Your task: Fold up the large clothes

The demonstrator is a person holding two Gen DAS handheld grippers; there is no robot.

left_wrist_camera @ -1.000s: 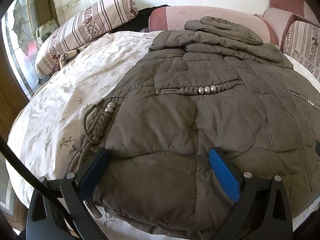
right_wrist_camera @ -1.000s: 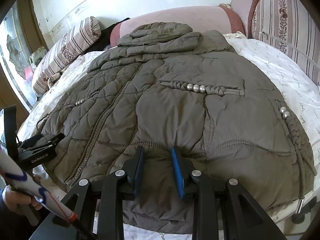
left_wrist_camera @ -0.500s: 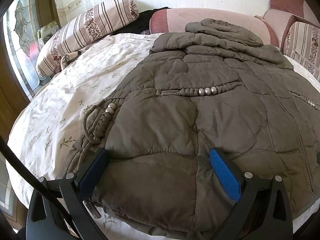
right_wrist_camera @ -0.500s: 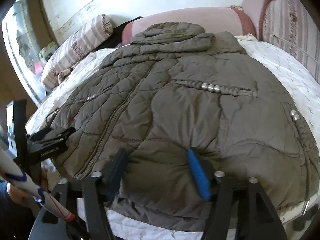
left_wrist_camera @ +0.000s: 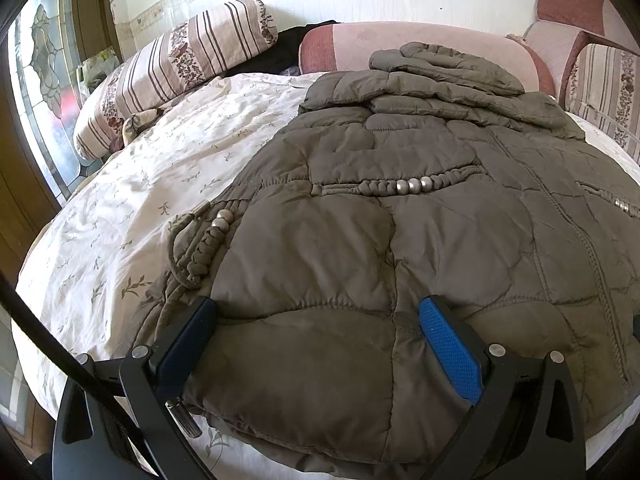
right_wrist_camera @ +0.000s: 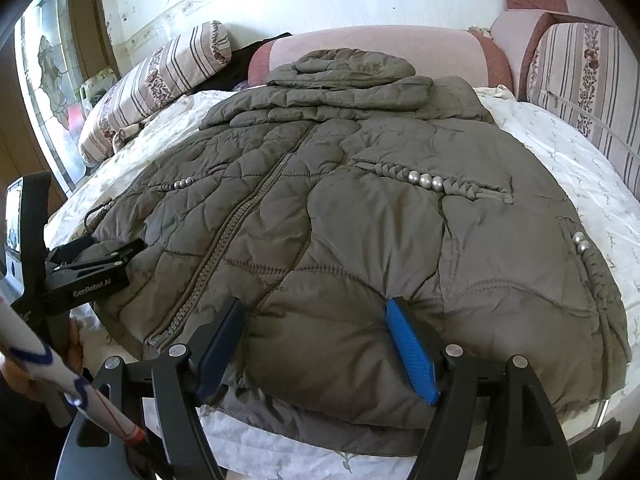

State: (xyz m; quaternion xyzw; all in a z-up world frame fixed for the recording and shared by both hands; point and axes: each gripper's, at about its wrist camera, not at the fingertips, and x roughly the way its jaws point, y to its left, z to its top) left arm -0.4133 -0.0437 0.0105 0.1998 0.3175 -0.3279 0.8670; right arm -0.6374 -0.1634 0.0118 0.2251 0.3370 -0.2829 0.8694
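Jacket (right_wrist_camera: 360, 240) hem lies between right gripper's (right_wrist_camera: 316, 344) just-opened jaws.

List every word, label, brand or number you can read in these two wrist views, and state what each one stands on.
"GenRobot.AI": white lettering on the black body of the left gripper, seen in the right wrist view.
The small screen on that gripper's mount: too small and washed out to read.
The quilted jacket, bedsheet and striped pillow: no text visible.
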